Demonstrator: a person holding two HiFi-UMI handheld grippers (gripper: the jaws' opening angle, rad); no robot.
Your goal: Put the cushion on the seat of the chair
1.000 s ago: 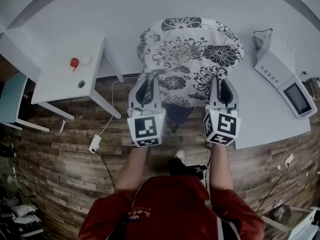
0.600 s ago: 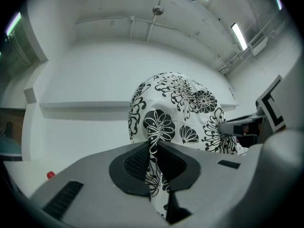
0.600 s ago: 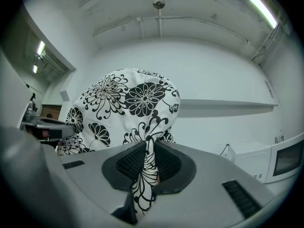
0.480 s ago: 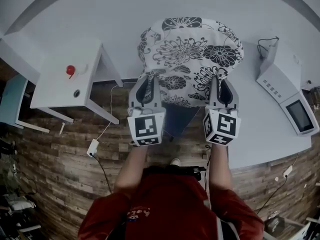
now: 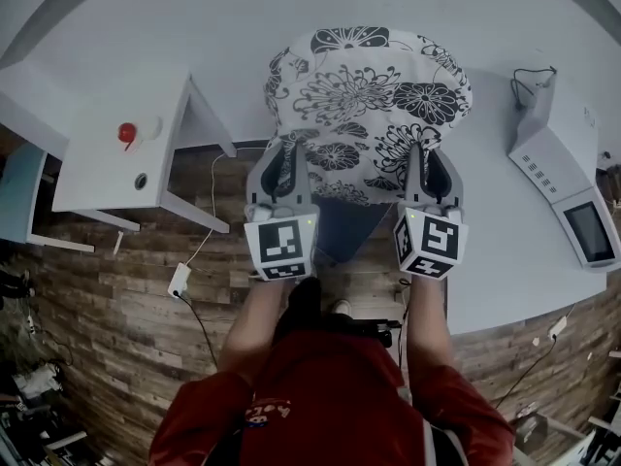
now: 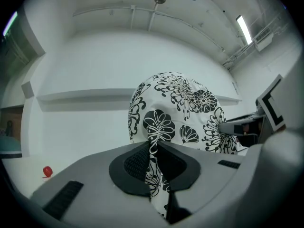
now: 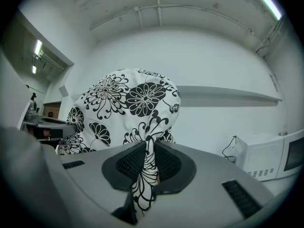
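Cushion [image 5: 369,95]: white with black flowers, held up off the floor in front of me against the white wall. Looking down, it sits between the small counter and the long counter.
Left hand-held gripper [image 5: 284,163]: jaws closed tight on a fold of the cushion's near edge, at its left side. The cloth is pinched between the dark pads [image 6: 133,163] and hangs out below them.
Right hand-held gripper [image 5: 428,163]: clamped the same way on the near edge at the right side. A twisted strip of the printed cloth is squeezed between its pads [image 7: 128,164].
Both together: side by side and level, one at each near corner (the cushion bulges up and away from them).
Small counter [image 5: 107,163]: white, to my left, with a red object [image 5: 127,132] on top.
Long counter [image 5: 505,250]: white, to my right, carrying a microwave [image 5: 568,197].
Floor [image 5: 107,318]: wood planks, with a white power adapter [image 5: 180,280] and its cable near the small counter's leg.
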